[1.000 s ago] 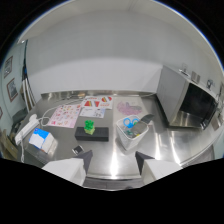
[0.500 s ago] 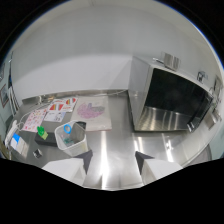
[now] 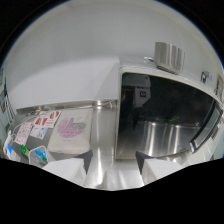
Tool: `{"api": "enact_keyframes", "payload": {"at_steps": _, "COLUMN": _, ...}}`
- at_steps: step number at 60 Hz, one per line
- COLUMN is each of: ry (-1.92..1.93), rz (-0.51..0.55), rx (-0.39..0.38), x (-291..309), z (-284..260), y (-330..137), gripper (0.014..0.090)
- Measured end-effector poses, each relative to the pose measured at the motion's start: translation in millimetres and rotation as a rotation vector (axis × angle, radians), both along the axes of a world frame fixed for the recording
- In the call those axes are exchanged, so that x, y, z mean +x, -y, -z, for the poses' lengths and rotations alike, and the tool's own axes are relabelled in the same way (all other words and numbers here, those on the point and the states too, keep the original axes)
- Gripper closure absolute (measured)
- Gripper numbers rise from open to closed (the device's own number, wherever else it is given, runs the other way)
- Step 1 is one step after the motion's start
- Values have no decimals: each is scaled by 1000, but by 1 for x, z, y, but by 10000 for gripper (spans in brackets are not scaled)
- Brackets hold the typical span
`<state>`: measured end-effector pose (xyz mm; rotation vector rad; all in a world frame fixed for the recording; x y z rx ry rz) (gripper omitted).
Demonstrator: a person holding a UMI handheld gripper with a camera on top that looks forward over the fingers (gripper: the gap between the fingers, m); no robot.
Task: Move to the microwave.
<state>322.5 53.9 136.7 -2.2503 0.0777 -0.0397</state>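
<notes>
The microwave point(image 3: 167, 117) stands just ahead of my fingers and a little to the right, on a steel counter point(image 3: 102, 160). Its dark glass door faces me and mirrors the counter. A metal pot point(image 3: 168, 55) sits on its top. My gripper point(image 3: 114, 165) is open; the two pale fingers point(image 3: 75, 165) stand apart over the counter with nothing between them.
To the left of the microwave lie a white cloth with a purple print point(image 3: 70, 130) and several coloured cards point(image 3: 40, 122). A clear plastic tub point(image 3: 37, 156) sits beside my left finger. A plain white wall point(image 3: 75, 65) rises behind the counter.
The view has swung right and closed in: the microwave has grown from a small box at the side to filling the space ahead. The cards, cloth and tub have slid off to the left.
</notes>
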Motion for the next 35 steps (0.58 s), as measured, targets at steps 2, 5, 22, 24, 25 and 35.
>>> {"api": "enact_keyframes", "payload": {"at_steps": 2, "ry": -5, "rz": 0, "rx": 2, "x": 1, "z": 0, "y": -4, "gripper": 205}}
{"api": "enact_keyframes", "payload": {"at_steps": 5, "ry": -9, "rz": 1, "rx": 4, "x": 5, "z": 0, "y": -10, "gripper": 206}}
{"api": "enact_keyframes", "payload": {"at_steps": 22, "ry": -18, "rz": 5, "rx": 0, "x": 20, "z": 2, "y": -24, "gripper": 204}}
{"api": "enact_keyframes", "payload": {"at_steps": 24, "ry": -19, "rz": 6, "rx": -1, "x": 21, "z": 3, "y": -24, "gripper": 205}}
{"api": "enact_keyframes", "payload": {"at_steps": 25, "ry": -19, "rz": 7, "rx": -2, "x": 21, "z": 3, "y": -24, "gripper": 206}}
{"api": "enact_keyframes", "payload": {"at_steps": 35, "ry": -16, "rz": 10, "rx": -1, "x": 23, "z": 3, "y": -22, "gripper": 205}}
